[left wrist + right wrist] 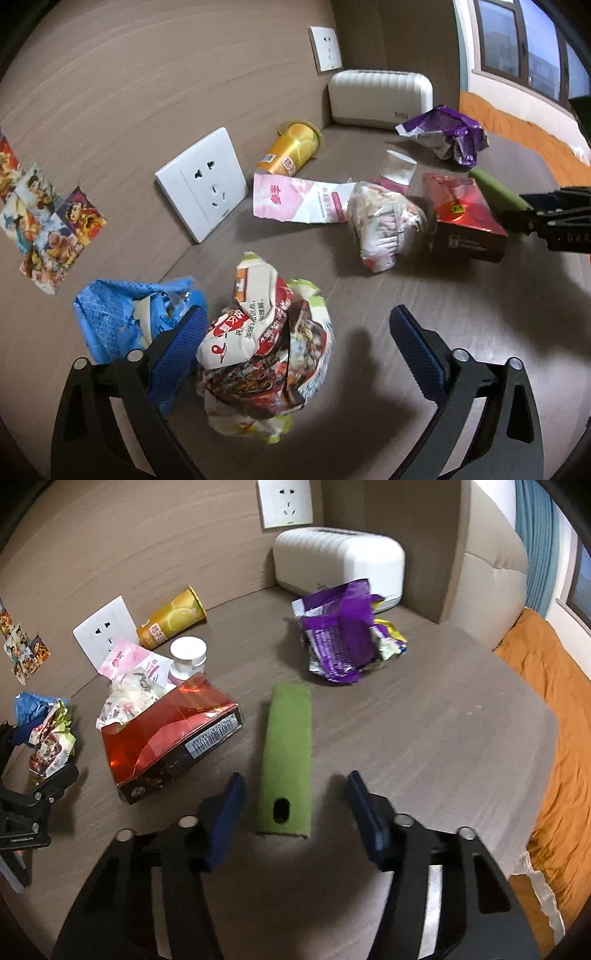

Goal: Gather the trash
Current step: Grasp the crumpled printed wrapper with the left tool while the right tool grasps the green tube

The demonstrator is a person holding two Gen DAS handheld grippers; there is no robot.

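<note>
A crumpled red-and-white snack wrapper [266, 350] lies on the brown table between the fingers of my left gripper [301, 345]. The left pad sits beside it and the right pad stands well clear, so the gripper is open. A crumpled blue bag [110, 317] lies just outside the left finger. In the right wrist view a flat green box [284, 760] lies lengthwise between the fingers of my right gripper [295, 816]. There is a gap on both sides, so that gripper is open too.
Farther back lie a red box [170, 734], a purple wrapper [340, 642], a tipped yellow cup [173, 616], a pink pouch [299, 199], a clear crumpled wrapper [384, 221] and a white-lidded jar [188, 653]. A white toaster [340, 561] stands against the wall. Orange bedding [546, 709] lies past the table's right edge.
</note>
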